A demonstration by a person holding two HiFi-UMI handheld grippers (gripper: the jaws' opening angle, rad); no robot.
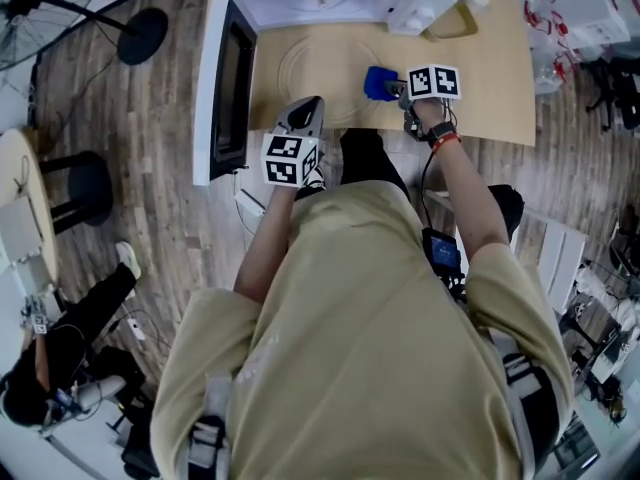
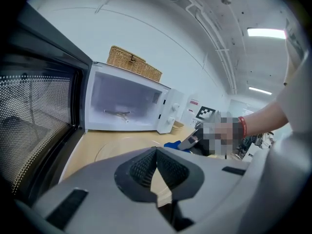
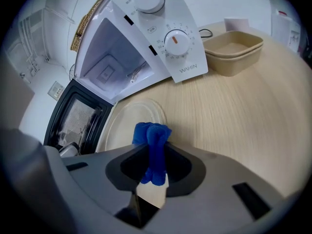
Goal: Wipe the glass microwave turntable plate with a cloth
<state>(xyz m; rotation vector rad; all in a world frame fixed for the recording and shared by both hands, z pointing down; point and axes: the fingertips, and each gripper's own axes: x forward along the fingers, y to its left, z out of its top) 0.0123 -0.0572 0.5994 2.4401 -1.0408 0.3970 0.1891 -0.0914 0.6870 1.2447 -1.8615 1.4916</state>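
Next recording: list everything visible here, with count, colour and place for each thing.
microwave: 1, white, on the table, door open
glass turntable plate: 1, clear, flat on the table in front of the microwave
cloth: 1, blue, pinched in the right gripper, above the plate's right side
trays: 2, beige, stacked, beside the microwave's dials
basket: 1, tan wicker, on top of the microwave
table: 1, light wood
fan: 1, black, on the floor left of the table
seated person: 1, dark clothes, on the floor at left
left gripper: 1, grey, shut, empty, near the open door
right gripper: 1, grey, shut on the cloth
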